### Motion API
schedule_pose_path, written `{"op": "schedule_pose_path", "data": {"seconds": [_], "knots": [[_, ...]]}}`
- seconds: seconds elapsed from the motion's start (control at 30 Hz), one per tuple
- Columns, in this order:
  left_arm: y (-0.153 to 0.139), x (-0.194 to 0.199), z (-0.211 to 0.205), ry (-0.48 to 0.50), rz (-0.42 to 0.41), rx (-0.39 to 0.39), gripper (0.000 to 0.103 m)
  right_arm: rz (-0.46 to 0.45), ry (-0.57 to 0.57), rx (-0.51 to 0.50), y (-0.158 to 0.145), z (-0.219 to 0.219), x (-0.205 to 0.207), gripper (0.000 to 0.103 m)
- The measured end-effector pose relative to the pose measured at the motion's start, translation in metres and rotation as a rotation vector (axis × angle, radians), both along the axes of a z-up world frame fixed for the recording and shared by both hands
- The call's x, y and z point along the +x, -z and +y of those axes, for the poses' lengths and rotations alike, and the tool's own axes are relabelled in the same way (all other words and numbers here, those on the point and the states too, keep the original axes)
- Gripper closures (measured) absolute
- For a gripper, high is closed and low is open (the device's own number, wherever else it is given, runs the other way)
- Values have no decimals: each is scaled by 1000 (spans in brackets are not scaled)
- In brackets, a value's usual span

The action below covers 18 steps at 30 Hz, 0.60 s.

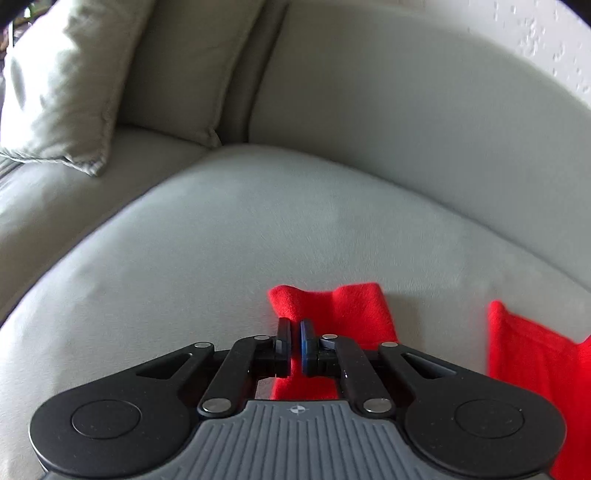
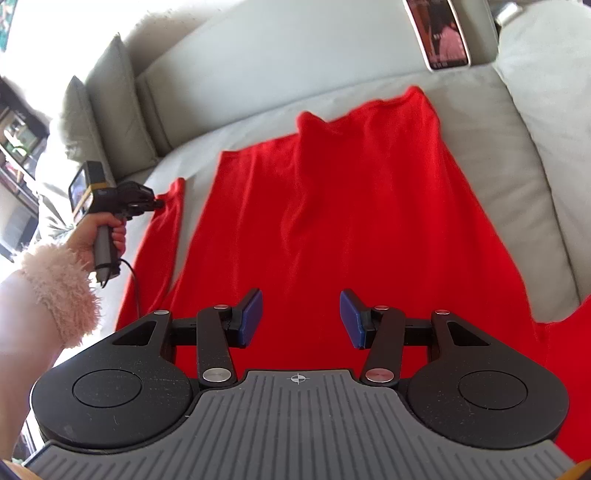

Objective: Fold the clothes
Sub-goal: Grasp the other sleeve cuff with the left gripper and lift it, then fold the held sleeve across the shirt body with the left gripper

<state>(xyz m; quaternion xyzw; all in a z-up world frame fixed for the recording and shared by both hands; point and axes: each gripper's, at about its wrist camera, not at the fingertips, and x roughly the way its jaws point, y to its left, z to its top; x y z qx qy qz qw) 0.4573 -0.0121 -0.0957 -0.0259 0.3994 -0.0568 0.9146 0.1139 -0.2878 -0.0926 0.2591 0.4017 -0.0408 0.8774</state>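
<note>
Left wrist view: left gripper (image 1: 294,341) clamps the red garment's sleeve (image 1: 332,310) between its jaws; carry it inward, keeping it taut. Right gripper (image 2: 301,317) hovers open above the garment body (image 2: 332,203); nothing between its jaws

A home living room, worked on a sofa.

A pale grey-green sofa (image 2: 491,155) fills both views, with soft seat cushions, upright back cushions and a loose throw pillow (image 1: 62,85) in the corner. A textured white wall (image 1: 535,33) rises behind it. At the left edge of the right wrist view stand shelves (image 2: 16,155) crowded with household things, in bright daylight. A phone (image 2: 441,33) leans against the sofa back.
</note>
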Motion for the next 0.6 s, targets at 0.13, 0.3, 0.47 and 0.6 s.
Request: {"op": "schedule_pose_path", "data": {"seconds": [0.13, 0.3, 0.47, 0.6], "knots": [[-31, -23, 32, -68, -91, -43, 100, -55, 9, -10, -19, 0, -14, 50], [-87, -60, 87, -184, -195, -69, 100, -123, 28, 37, -43, 3, -35, 50], [-138, -105, 147, -271, -271, -54, 100, -212, -5, 65, -70, 19, -56, 50], [-162, -137, 185, -305, -307, -82, 100, -274, -59, 98, -86, 37, -70, 50]]}}
